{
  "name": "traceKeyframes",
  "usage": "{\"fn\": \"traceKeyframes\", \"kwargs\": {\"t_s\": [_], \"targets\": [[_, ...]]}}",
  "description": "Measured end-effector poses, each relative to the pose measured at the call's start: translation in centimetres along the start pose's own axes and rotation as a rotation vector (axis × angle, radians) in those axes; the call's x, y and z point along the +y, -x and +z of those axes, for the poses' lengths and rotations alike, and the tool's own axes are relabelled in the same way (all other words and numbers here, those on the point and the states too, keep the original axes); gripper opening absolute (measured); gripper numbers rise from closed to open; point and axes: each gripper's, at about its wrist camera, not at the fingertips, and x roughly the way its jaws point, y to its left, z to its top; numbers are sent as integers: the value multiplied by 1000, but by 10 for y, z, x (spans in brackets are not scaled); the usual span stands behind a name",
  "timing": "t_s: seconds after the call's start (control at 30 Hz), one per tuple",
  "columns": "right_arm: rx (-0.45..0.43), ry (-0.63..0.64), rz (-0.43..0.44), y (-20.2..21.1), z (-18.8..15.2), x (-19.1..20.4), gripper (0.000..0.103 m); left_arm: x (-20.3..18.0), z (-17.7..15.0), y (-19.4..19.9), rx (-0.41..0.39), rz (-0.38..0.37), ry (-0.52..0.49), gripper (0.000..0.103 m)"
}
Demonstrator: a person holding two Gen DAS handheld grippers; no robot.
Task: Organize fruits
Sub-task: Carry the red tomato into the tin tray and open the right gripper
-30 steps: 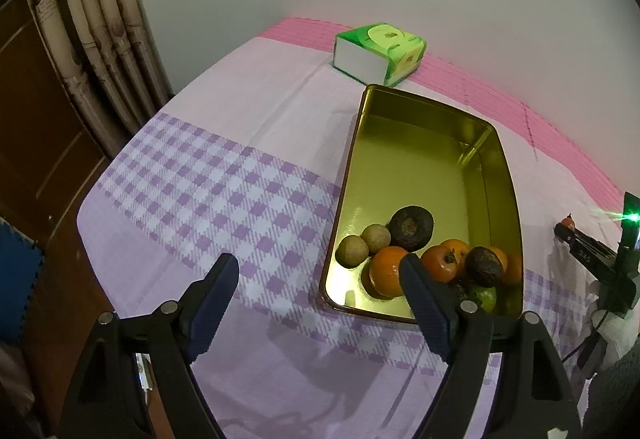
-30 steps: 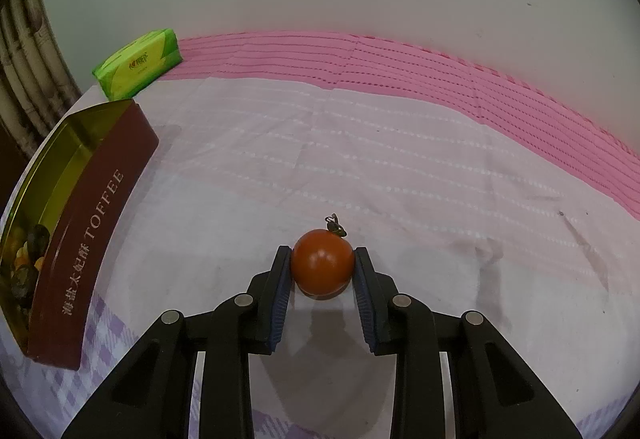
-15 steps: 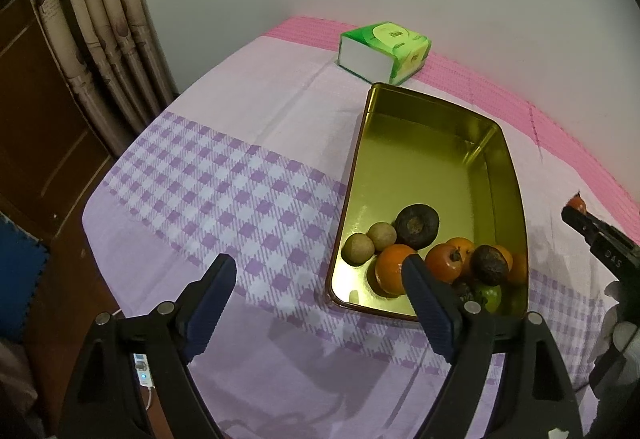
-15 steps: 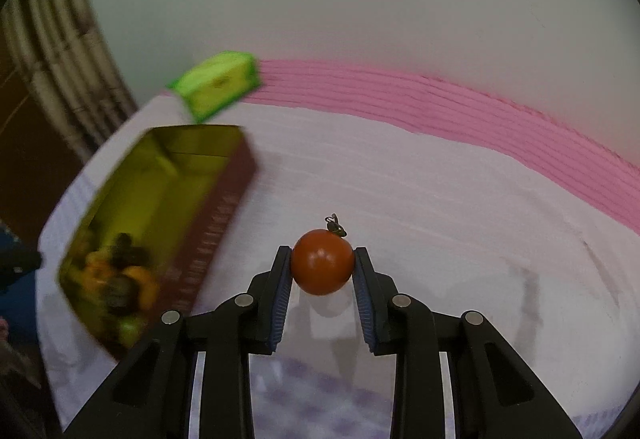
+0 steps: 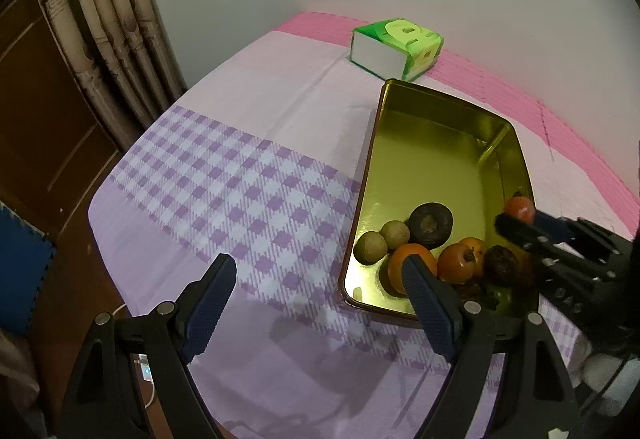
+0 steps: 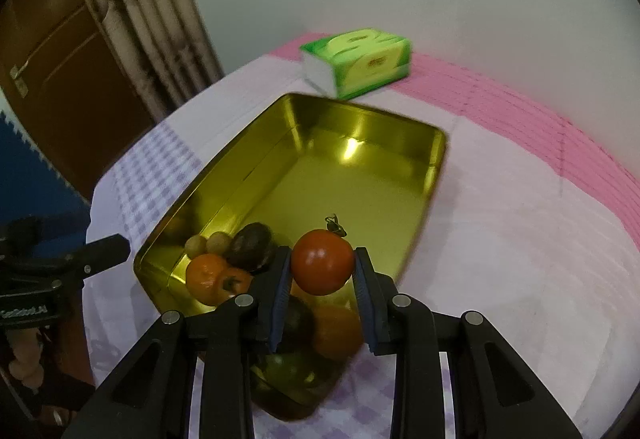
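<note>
My right gripper [image 6: 322, 269] is shut on a red tomato [image 6: 322, 263] with a dry stem, held in the air over the near end of the gold tin [image 6: 424, 199]. From the left wrist view the same tomato [image 5: 519, 209] shows above the tin's right rim [image 5: 526, 175], with the right gripper [image 5: 520, 217] reaching in from the right. Several fruits lie in the tin's near end: an orange [image 5: 408, 265], two small brownish-green round ones [image 5: 371, 247], a dark one [image 5: 431, 225]. My left gripper [image 5: 318, 293] stands open over the checked cloth, just left of the tin's near corner, holding nothing.
A green tissue pack [image 5: 396, 49] lies behind the tin near the wall. The table wears a purple-checked and pink cloth [image 5: 224, 175]. Curtains [image 5: 112, 23] and a brown door [image 5: 40, 111] stand at the left past the table edge.
My right gripper carried the tomato from the bare cloth leftward and upward until it hangs over the tin. The left gripper stayed where it was.
</note>
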Motion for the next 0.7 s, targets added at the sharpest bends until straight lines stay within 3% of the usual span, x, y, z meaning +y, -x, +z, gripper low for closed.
{"fn": "traceKeyframes", "kwargs": {"t_s": [0.7], "targets": [[49, -27, -12, -25, -2, 1, 33, -6, -2, -1, 3, 0, -26, 82]]}}
